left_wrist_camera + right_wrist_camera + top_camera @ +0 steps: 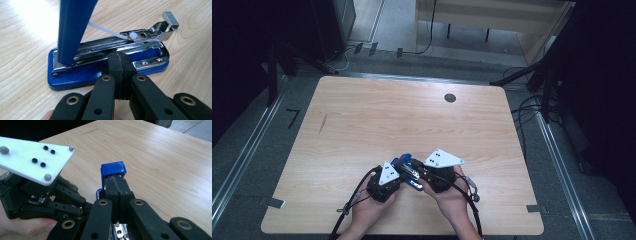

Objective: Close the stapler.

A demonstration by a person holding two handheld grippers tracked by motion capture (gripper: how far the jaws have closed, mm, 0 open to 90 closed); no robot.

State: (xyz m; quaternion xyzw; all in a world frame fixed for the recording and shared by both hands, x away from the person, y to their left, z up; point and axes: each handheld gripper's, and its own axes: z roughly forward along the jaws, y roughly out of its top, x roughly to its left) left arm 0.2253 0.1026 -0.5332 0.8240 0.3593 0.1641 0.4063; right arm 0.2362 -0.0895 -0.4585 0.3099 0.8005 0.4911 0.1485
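A blue stapler [408, 169] lies near the table's front edge between both hands. Its blue lid [72, 27] is swung up and stands steeply over the open metal magazine [117, 43], with a white pusher rod [105, 29] showing. My left gripper [119, 58] is shut, pads together, its tips against the side of the magazine above the blue base [82, 75]. My right gripper [116, 183] is also shut, with its tips right below the lid's blue end [113, 168]. I cannot tell whether it pinches the lid. The left gripper's white plate [32, 157] is close beside it.
The wooden table [412, 115] has a dark round hole [450, 98] at the back right and a thin dark mark [322, 123] at the left. Cables [527, 107] trail off the right side. Metal rails run along both sides of the floor.
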